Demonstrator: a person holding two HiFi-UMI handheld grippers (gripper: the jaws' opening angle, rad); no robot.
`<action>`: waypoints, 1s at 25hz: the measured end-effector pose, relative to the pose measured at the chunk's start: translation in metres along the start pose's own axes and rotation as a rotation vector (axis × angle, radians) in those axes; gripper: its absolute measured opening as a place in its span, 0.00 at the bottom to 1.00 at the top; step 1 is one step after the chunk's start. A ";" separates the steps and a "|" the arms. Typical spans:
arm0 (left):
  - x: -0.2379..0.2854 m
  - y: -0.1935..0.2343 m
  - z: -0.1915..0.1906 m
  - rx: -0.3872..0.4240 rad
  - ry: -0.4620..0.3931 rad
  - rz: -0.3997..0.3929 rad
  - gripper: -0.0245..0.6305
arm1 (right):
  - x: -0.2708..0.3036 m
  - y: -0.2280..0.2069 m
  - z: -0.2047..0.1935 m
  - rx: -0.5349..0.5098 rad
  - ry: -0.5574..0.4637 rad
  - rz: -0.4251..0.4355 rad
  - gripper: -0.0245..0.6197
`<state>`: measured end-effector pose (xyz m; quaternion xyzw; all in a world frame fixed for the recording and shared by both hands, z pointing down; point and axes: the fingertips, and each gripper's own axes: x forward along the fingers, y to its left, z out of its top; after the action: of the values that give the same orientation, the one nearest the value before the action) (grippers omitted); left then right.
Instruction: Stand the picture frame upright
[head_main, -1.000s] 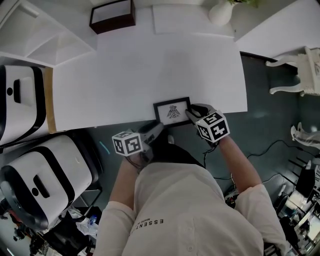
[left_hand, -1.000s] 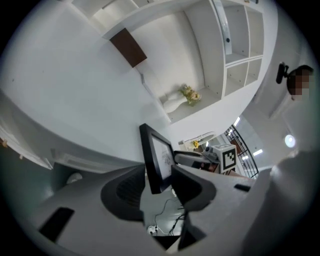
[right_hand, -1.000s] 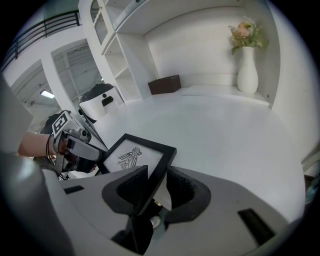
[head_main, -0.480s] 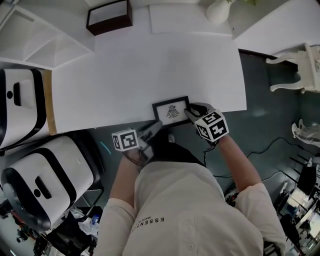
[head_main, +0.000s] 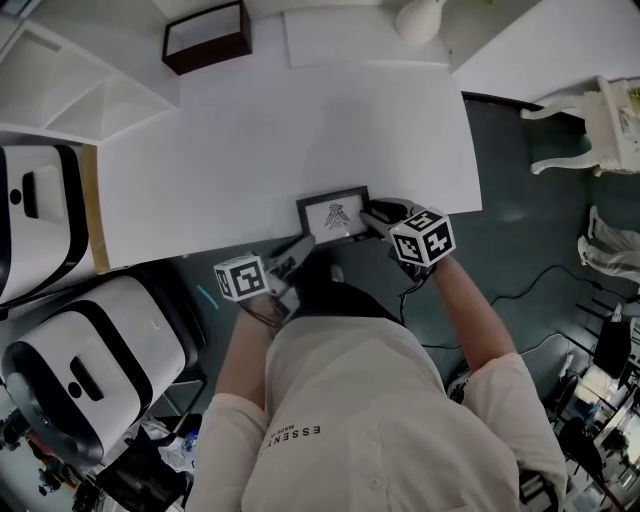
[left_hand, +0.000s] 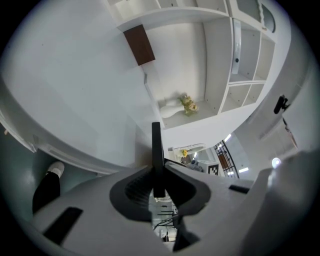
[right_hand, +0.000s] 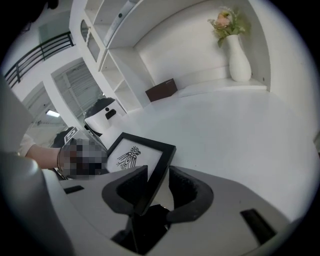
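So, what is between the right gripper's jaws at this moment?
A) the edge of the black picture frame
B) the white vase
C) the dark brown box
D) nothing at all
A: in the right gripper view the black edge of the picture frame runs between the pads of the right gripper, while the white vase stands far back by the wall.
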<state>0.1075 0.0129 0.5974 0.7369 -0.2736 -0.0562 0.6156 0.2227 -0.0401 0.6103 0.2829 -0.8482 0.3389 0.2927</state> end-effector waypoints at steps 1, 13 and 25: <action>0.000 -0.001 0.001 0.000 -0.003 -0.002 0.15 | -0.001 0.001 0.001 0.012 -0.010 0.013 0.24; -0.012 -0.031 0.015 -0.064 -0.044 -0.153 0.14 | -0.030 0.019 0.020 0.248 -0.165 0.346 0.30; -0.030 -0.071 0.031 0.072 -0.012 -0.210 0.14 | -0.061 0.049 0.054 0.271 -0.269 0.545 0.21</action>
<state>0.0928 0.0060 0.5161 0.7829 -0.2005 -0.1147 0.5777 0.2131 -0.0331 0.5158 0.1241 -0.8708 0.4742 0.0363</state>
